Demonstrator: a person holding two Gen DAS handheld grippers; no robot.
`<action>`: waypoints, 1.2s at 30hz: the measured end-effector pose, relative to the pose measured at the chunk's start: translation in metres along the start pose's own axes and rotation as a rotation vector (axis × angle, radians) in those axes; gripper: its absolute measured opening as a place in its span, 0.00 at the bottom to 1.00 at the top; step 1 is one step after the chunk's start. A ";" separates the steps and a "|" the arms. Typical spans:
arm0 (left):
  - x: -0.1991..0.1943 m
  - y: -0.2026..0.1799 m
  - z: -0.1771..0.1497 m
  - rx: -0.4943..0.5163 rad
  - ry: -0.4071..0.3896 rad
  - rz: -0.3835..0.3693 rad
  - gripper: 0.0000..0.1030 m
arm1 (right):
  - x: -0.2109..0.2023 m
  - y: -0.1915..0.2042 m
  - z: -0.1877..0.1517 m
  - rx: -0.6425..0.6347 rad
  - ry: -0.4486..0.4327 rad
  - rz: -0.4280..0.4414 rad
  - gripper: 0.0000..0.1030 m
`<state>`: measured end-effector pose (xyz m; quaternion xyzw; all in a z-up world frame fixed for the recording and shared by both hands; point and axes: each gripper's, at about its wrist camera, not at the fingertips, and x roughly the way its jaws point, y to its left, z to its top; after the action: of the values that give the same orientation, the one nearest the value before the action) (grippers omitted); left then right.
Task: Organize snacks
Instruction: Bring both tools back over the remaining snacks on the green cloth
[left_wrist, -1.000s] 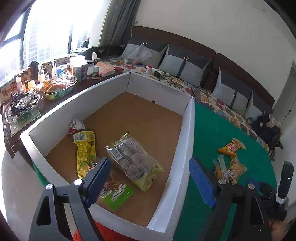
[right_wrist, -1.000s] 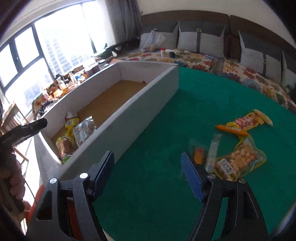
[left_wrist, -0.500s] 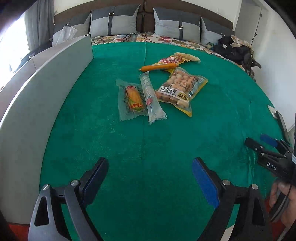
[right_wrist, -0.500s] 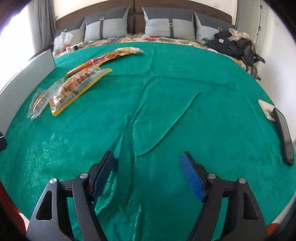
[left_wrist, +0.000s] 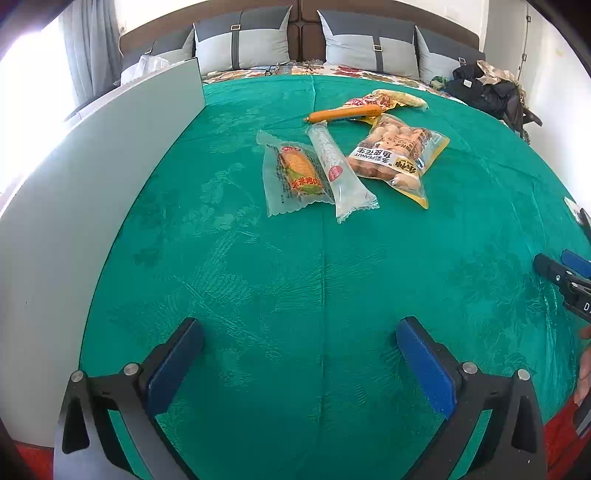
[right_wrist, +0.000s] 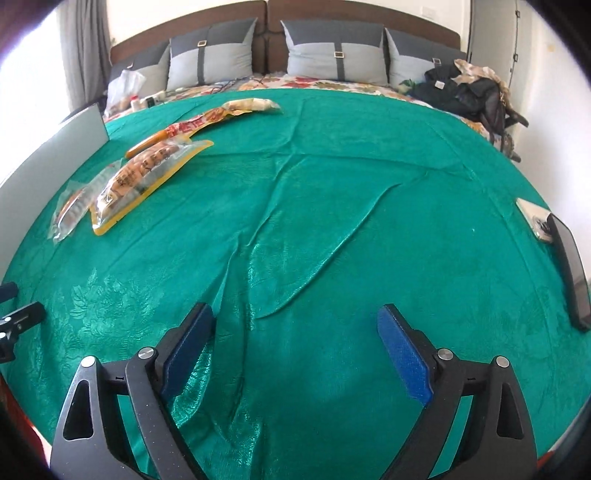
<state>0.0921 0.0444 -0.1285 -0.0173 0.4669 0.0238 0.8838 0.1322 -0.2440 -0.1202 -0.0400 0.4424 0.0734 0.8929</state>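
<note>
Several snack packs lie on the green cloth (left_wrist: 295, 277): a corn pack (left_wrist: 297, 173), a clear stick pack (left_wrist: 336, 170), a yellow peanut bag (left_wrist: 399, 157), an orange sausage (left_wrist: 345, 113) and a long red-and-yellow pack (left_wrist: 384, 99). My left gripper (left_wrist: 299, 328) hovers over bare cloth well short of them, its jaws opening wide with nothing between. My right gripper (right_wrist: 295, 317) is farther right over wrinkled cloth, jaws opening, nothing between them. It sees the peanut bag (right_wrist: 144, 177), the sausage (right_wrist: 147, 142) and the long pack (right_wrist: 229, 110) at its far left.
The white box wall (left_wrist: 92, 206) runs along the left edge of the cloth. A phone (right_wrist: 570, 266) and a small card lie at the right edge. Grey pillows (right_wrist: 332, 51) and a dark bag (right_wrist: 469, 88) sit at the back.
Both views swung from the white box with snacks inside to the green cloth and sank nearer to it. Both pairs of jaws now stand wider than a second ago.
</note>
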 end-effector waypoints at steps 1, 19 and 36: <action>-0.001 0.000 -0.001 0.004 -0.001 -0.001 1.00 | 0.000 0.000 0.000 0.000 0.000 0.000 0.90; -0.002 0.001 -0.004 0.010 -0.022 -0.002 1.00 | 0.000 0.000 0.000 0.000 0.000 -0.001 0.91; -0.002 0.001 -0.005 0.011 -0.023 -0.003 1.00 | 0.000 0.000 0.000 0.000 0.000 0.000 0.91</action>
<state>0.0868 0.0453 -0.1298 -0.0128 0.4567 0.0203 0.8893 0.1318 -0.2438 -0.1204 -0.0399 0.4426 0.0731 0.8928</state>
